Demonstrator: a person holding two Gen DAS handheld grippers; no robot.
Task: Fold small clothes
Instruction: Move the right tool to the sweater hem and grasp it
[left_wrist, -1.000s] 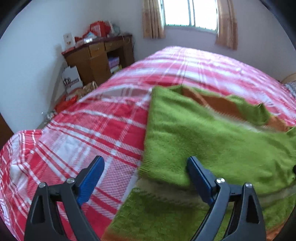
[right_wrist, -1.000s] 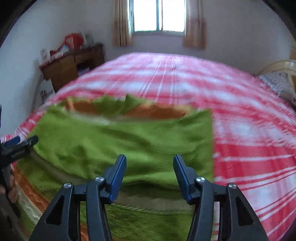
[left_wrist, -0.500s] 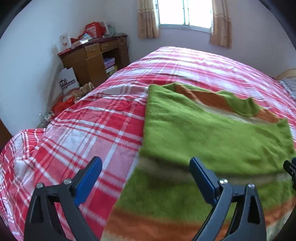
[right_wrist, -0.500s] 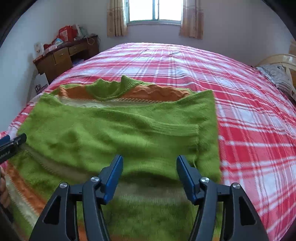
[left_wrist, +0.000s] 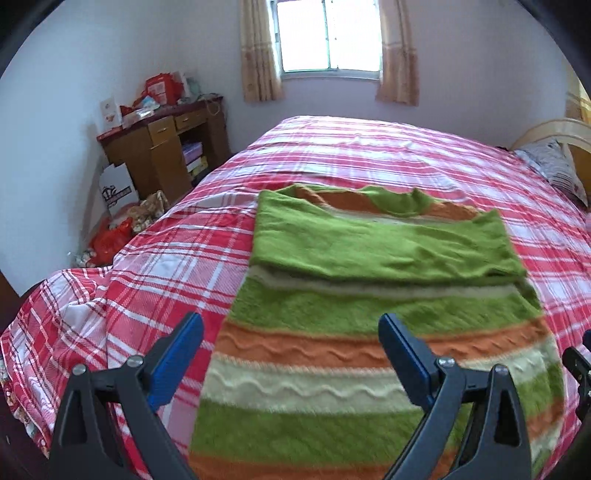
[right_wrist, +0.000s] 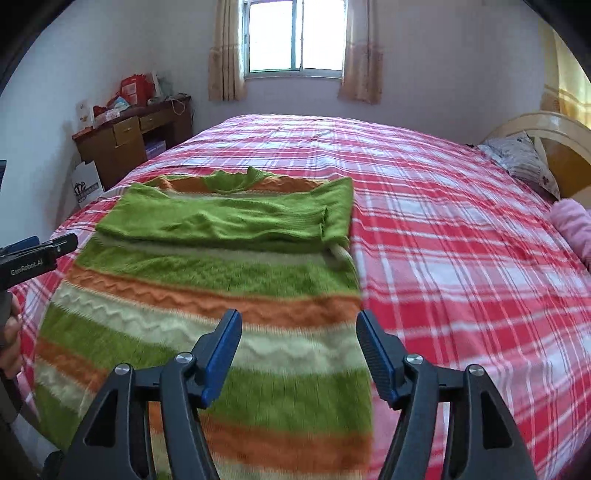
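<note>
Green wool takes up the near end of the bed: a striped sweater in green, orange and cream lies flat on the red-and-white plaid bedspread, its hem toward the grippers and its collar toward the window; both sleeves are folded in across the chest, forming a plain green band over the upper half, and the orange yoke shows just beyond that band.

Left gripper hangs above the lower left part of the sweater with its blue-padded fingers wide apart and nothing between them; right gripper hangs above the lower right edge, fingers likewise spread and empty, one finger over the knit and the other over the bedspread beside it.

Against the left wall stands a cluttered wooden desk, with a white paper bag and red bags on the floor below it; a patterned pillow rests by the headboard at the far right, and something pink lies near it.
</note>
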